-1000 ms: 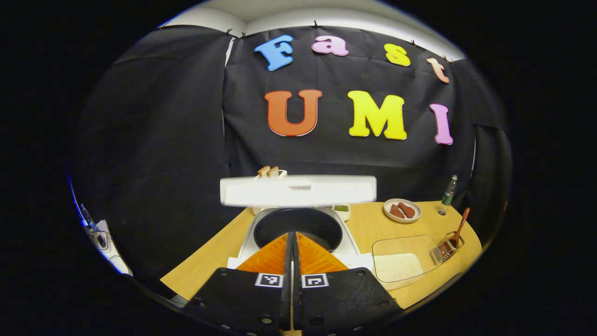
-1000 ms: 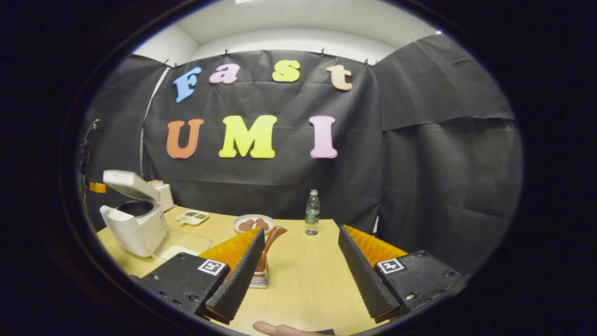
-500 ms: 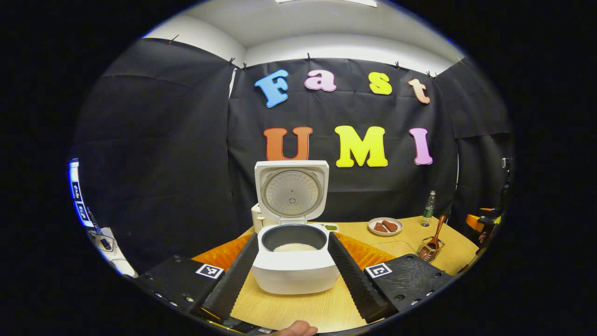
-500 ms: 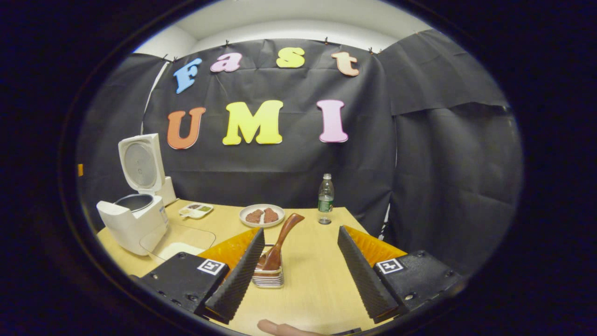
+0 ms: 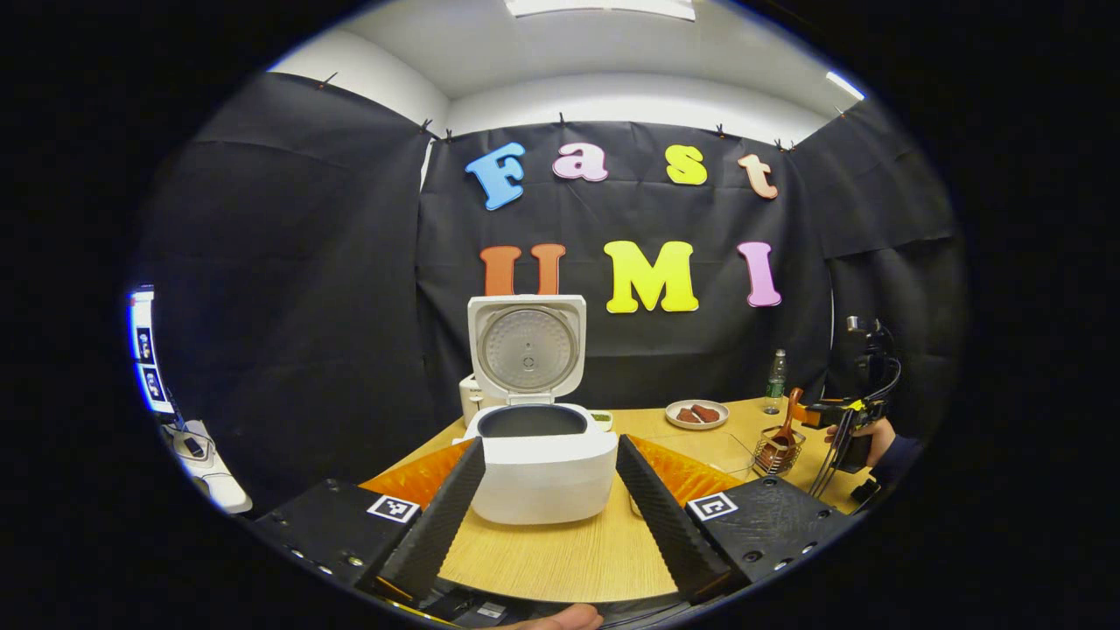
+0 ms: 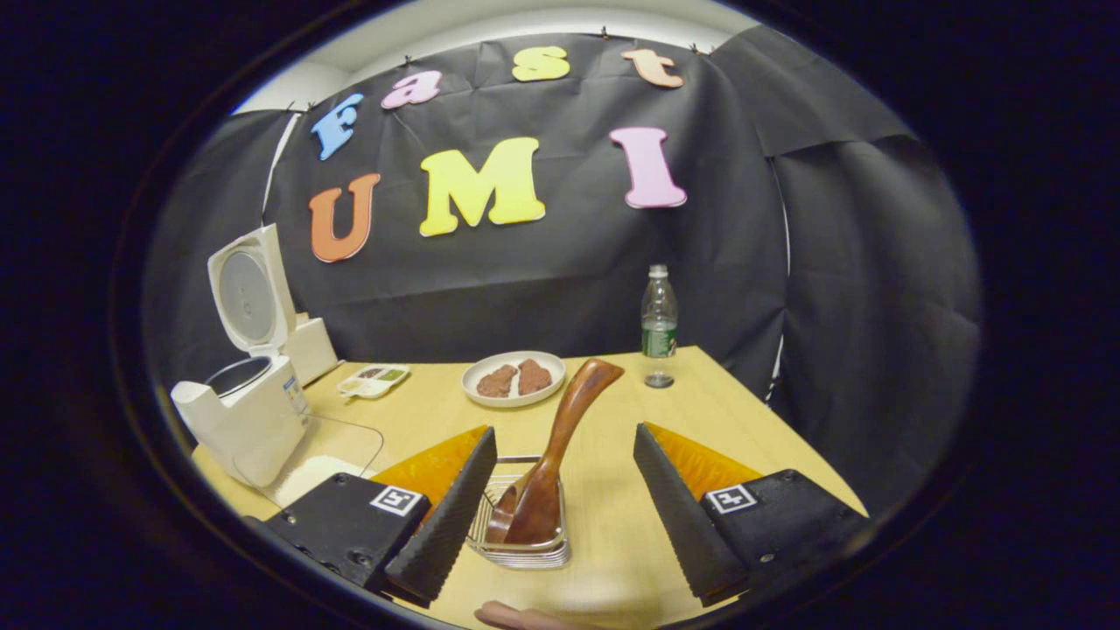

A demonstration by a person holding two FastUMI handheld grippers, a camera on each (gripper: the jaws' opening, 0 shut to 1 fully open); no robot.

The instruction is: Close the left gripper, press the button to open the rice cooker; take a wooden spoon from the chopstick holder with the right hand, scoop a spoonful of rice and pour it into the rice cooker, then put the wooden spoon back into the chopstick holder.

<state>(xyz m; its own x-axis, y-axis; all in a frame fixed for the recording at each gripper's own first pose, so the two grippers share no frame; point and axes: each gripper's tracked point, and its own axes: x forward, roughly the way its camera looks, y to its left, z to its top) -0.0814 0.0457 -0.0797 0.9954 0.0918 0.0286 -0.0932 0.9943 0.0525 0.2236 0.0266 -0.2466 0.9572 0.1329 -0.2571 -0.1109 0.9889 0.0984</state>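
Black cloth walls close round a light wooden table [image 6: 700,411] on three sides. In the left gripper view the left gripper [image 5: 549,512] stands wide, its two fingers flanking the white rice cooker [image 5: 544,468] without touching it; the cooker sits just beyond the fingertips, near the table's near edge, with its lid [image 5: 526,348] upright and the dark inner pot showing. To the right in the same view, farther off, the right gripper [image 5: 840,418] and the hand [image 5: 878,430] holding it hang just right of the chopstick holder [image 5: 773,450].

In the right gripper view the right gripper [image 6: 564,516] is also wide, holding nothing. The wire chopstick holder [image 6: 521,535] stands between its fingers, closer to the left one, and the wooden spoon [image 6: 560,446] leans out of it, handle tilted up and to the right, touching neither finger. Bare tabletop lies between the spoon and the right finger, and on to the table's right edge. A clear tray of rice [image 6: 319,455] lies at the left, just beside the cooker. Farther back sit a plate [image 6: 514,378] with brown pieces, a small divided dish [image 6: 373,381] and a water bottle [image 6: 658,325] near the far edge. The bottle's green label is too small to read.
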